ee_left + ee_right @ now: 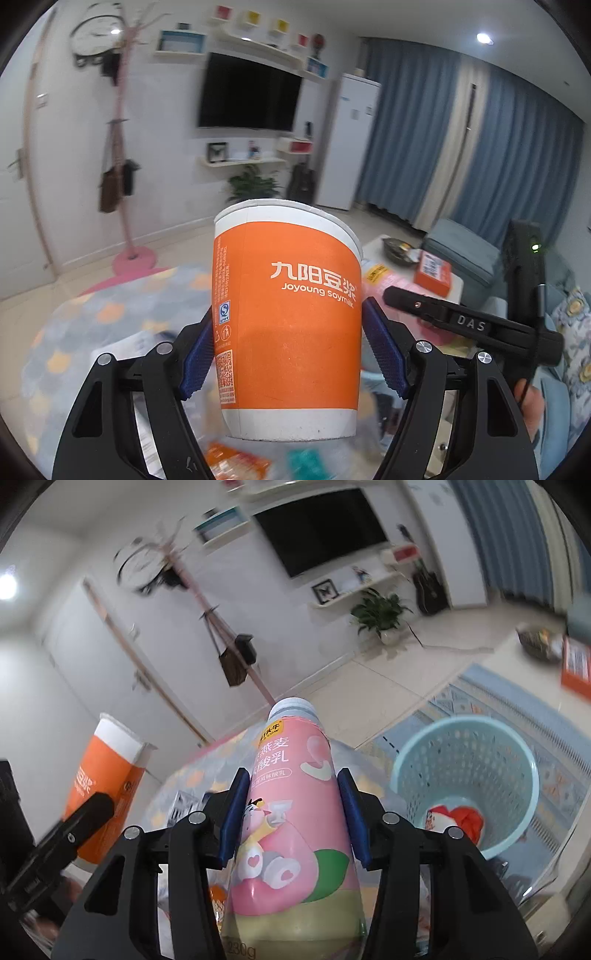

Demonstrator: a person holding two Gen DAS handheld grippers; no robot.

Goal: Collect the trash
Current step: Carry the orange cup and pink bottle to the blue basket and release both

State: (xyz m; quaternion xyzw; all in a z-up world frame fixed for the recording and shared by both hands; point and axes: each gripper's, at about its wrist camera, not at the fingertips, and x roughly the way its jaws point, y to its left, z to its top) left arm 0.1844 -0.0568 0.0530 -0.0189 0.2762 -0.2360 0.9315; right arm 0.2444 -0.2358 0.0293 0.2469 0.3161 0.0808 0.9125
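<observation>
My left gripper [288,350] is shut on an orange and white paper soymilk cup [288,314], held upright above the table; the cup also shows in the right wrist view [107,779] at the left. My right gripper [291,812] is shut on a pink yogurt bottle [291,794] with a white cap, held upright. A light blue perforated trash basket [469,775] stands on the rug, lower right of the bottle, with red and white trash inside. The right gripper's black body [469,325] shows to the right of the cup.
A table with a patterned cloth [110,314] lies below, with papers and blurred wrappers [236,461]. A low white table [406,269] holds an orange box [432,273] and a dark bowl. A grey-blue sofa [465,254] is at right. A pink coat stand [125,184], TV and plant stand by the wall.
</observation>
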